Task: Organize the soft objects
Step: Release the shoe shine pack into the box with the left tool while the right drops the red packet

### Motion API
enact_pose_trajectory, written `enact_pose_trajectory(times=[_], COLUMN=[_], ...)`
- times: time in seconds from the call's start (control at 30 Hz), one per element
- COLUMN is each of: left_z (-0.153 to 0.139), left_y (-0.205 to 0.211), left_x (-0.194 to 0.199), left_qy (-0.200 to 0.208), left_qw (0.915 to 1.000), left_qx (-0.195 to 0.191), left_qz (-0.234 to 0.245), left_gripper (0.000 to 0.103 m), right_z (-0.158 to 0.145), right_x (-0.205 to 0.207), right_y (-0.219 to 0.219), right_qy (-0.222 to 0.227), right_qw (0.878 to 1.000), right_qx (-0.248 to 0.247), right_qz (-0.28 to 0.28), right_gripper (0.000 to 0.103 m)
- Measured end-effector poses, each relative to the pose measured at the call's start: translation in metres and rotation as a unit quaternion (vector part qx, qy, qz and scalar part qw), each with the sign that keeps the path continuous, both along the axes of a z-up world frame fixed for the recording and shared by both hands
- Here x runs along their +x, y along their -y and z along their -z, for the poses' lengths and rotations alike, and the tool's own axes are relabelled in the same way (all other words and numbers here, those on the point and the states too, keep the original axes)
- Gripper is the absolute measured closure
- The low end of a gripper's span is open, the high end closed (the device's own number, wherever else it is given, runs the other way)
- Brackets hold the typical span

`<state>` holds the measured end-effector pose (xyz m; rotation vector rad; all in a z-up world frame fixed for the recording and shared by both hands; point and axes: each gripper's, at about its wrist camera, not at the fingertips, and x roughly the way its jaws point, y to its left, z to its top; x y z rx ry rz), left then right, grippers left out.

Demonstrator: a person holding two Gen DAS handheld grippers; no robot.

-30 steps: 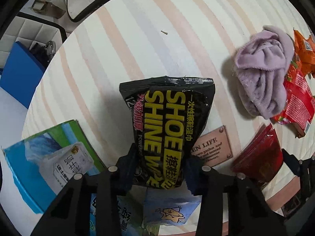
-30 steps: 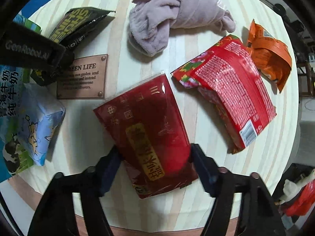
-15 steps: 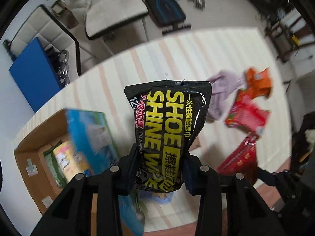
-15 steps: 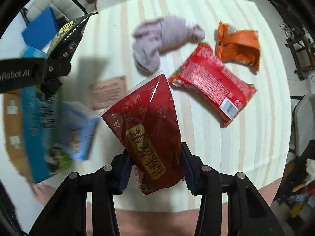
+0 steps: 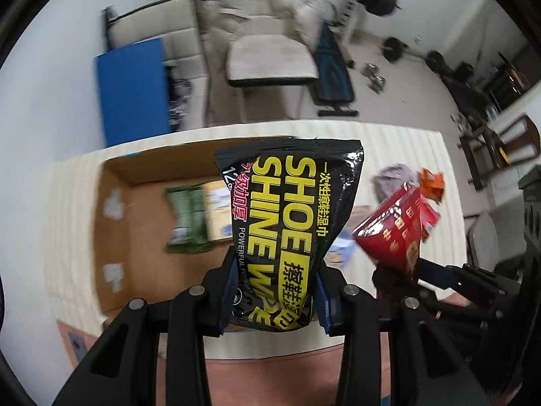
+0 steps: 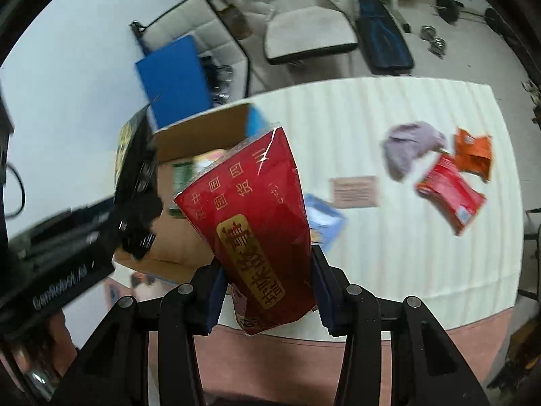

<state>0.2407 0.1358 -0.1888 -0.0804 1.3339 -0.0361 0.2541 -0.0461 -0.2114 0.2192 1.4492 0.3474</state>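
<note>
My left gripper point(image 5: 274, 299) is shut on a black shoe shine wipes pack point(image 5: 290, 216) and holds it high above the table, over the open cardboard box point(image 5: 111, 230). My right gripper point(image 6: 267, 299) is shut on a dark red tissue pack point(image 6: 253, 223), also held high, to the right of the box point(image 6: 203, 128). The red pack also shows in the left wrist view point(image 5: 395, 233). The black pack also shows at the left of the right wrist view point(image 6: 135, 182). The box holds a green pack point(image 5: 186, 216) and a pale pack point(image 5: 216, 213).
On the striped table point(image 6: 389, 243) lie a lilac towel point(image 6: 409, 149), an orange snack bag point(image 6: 473, 152), a red snack bag point(image 6: 453, 196), a brown plaque point(image 6: 355, 191) and a light blue pack point(image 6: 324, 220). A chair point(image 5: 270, 57) and a blue panel point(image 5: 132, 88) stand beyond the table.
Both grippers have lifted their packs high off the table. The view has swung from the tabletop to the box and the room beyond. The left gripper now hangs over the box.
</note>
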Motion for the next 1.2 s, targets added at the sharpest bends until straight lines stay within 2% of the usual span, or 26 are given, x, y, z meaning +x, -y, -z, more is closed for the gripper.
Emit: enact_pose_trajectory(times=[0.1,0.2,0.3,0.37,0.6,0.77,0.87,0.93,0.97,1.07,1.13,1.2], left_z=[-0.003,0.013,0.041,0.072,0.135,0.164,0.174,0.178,0.178,0.173,0.164,0.157], left_y=[-0.044,-0.079,-0.109,-0.128,-0.162,-0.169,-0.168,-0.169,-0.168,-0.167,-0.165,-0.165], left_x=[-0.001,0.007,0.02,0.04,0.075,0.087,0.091,0.091,0.091,0.092,0.09,0.087], left_qy=[0.0,-0.014,-0.049,-0.083,-0.15,-0.176,-0.194,-0.208,-0.21,-0.21,-0.198,-0.187], left_qw=[0.9994,0.9981,0.996,0.9926,0.9831,0.9791,0.9762,0.9729,0.9726,0.9733,0.9757,0.9777], left_qx=[0.01,0.016,0.01,0.004,-0.004,0.004,0.011,0.003,-0.001,-0.002,0.001,-0.005], left_qz=[-0.032,-0.058,-0.074,-0.088,-0.104,-0.102,-0.096,-0.101,-0.1,-0.094,-0.094,-0.095], left_gripper=[0.067,0.067,0.067,0.067,0.067,0.066,0.063,0.06,0.06,0.055,0.044,0.041], right_z=[0.004,0.018,0.038,0.056,0.11,0.14,0.149,0.153,0.156,0.159,0.157,0.155], right_x=[0.007,0.018,0.034,0.048,0.085,0.1,0.107,0.11,0.112,0.115,0.115,0.114], right_y=[-0.035,-0.063,-0.092,-0.107,-0.141,-0.149,-0.152,-0.153,-0.153,-0.153,-0.153,-0.154], right_qy=[-0.008,-0.015,-0.024,-0.026,-0.044,-0.057,-0.056,-0.056,-0.061,-0.064,-0.06,-0.059], right_qw=[1.0,1.0,0.999,0.999,0.994,0.99,0.987,0.985,0.985,0.985,0.984,0.985], right_qx=[0.012,0.007,-0.014,-0.035,-0.088,-0.119,-0.139,-0.148,-0.146,-0.146,-0.153,-0.153], right_qz=[0.005,0.018,0.029,0.032,0.048,0.057,0.064,0.064,0.064,0.063,0.061,0.053], right_gripper=[0.055,0.055,0.055,0.055,0.055,0.055,0.055,0.053,0.051,0.03,0.028,0.028])
